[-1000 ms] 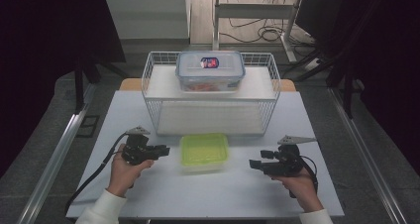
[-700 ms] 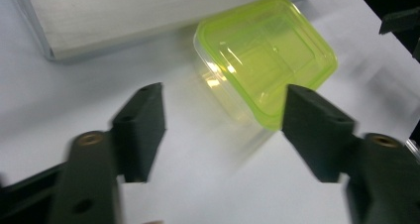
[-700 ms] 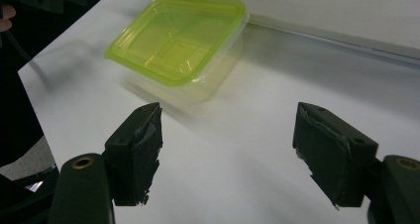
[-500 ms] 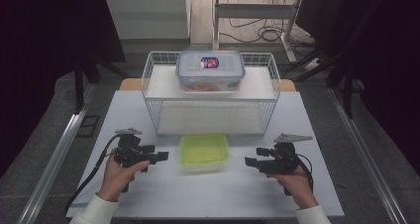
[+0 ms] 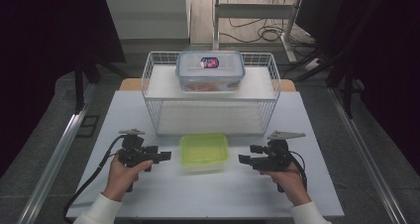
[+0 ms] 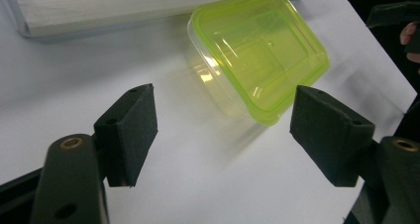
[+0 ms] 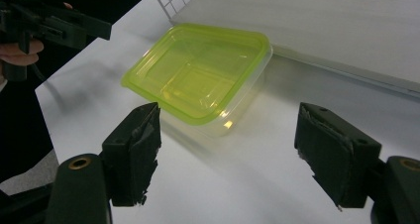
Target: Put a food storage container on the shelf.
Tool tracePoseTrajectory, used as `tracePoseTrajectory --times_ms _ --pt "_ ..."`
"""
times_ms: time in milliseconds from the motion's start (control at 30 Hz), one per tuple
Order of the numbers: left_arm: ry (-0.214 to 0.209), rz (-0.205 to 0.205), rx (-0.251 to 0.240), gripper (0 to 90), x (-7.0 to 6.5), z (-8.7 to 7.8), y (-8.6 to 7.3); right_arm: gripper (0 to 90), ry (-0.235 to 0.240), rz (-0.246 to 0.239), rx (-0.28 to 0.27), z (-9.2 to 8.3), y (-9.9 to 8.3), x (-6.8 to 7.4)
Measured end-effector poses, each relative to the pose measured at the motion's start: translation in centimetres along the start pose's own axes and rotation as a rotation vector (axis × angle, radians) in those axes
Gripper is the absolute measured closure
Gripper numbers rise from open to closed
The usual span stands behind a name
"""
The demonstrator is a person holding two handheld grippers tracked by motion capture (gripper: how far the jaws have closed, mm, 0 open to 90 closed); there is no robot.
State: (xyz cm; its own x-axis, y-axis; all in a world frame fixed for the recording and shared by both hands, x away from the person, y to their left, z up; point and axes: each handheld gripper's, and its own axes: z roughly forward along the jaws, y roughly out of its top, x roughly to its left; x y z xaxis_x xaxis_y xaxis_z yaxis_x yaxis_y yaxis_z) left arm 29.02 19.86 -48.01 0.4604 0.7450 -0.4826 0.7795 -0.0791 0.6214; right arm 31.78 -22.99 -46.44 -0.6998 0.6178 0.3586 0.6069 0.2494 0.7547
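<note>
White desk bearing, at its far side, a wire basket with a sealed box. Near centre stands the green-lidded container, untouched. Left claw, moved left of it, has just been opening, nothing between; right claw apart, empty. A two-sided grasp appears imminent.

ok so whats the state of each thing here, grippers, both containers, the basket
left gripper: jaws just opened, nothing between them
right gripper: open, empty
green-lidded container: lid on, flat on the table, untouched
blue-lidded container: shut, sitting in the wire basket
wire basket: upright, behind the green-lidded container
</note>
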Motion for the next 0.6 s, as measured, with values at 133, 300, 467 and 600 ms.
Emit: tracePoseTrajectory --times_ms 133,300,467,600 --pt "-0.018 -0.008 0.007 29.9 0.1 0.9 -0.1 26.3 -0.008 0.004 0.010 0.3 0.2 -0.1" --pt "-0.044 -0.039 0.020 33.2 0.4 2.5 0.2 26.4 -0.010 0.017 0.004 0.2 0.3 -0.1" --pt "-0.056 -0.064 0.028 35.7 0.8 4.1 0.5 26.4 -0.015 0.015 -0.005 0.1 0.5 -0.2" --pt "-0.081 -0.082 0.048 38.0 0.9 5.5 0.6 26.4 -0.014 0.023 -0.003 0.3 0.6 -0.4"
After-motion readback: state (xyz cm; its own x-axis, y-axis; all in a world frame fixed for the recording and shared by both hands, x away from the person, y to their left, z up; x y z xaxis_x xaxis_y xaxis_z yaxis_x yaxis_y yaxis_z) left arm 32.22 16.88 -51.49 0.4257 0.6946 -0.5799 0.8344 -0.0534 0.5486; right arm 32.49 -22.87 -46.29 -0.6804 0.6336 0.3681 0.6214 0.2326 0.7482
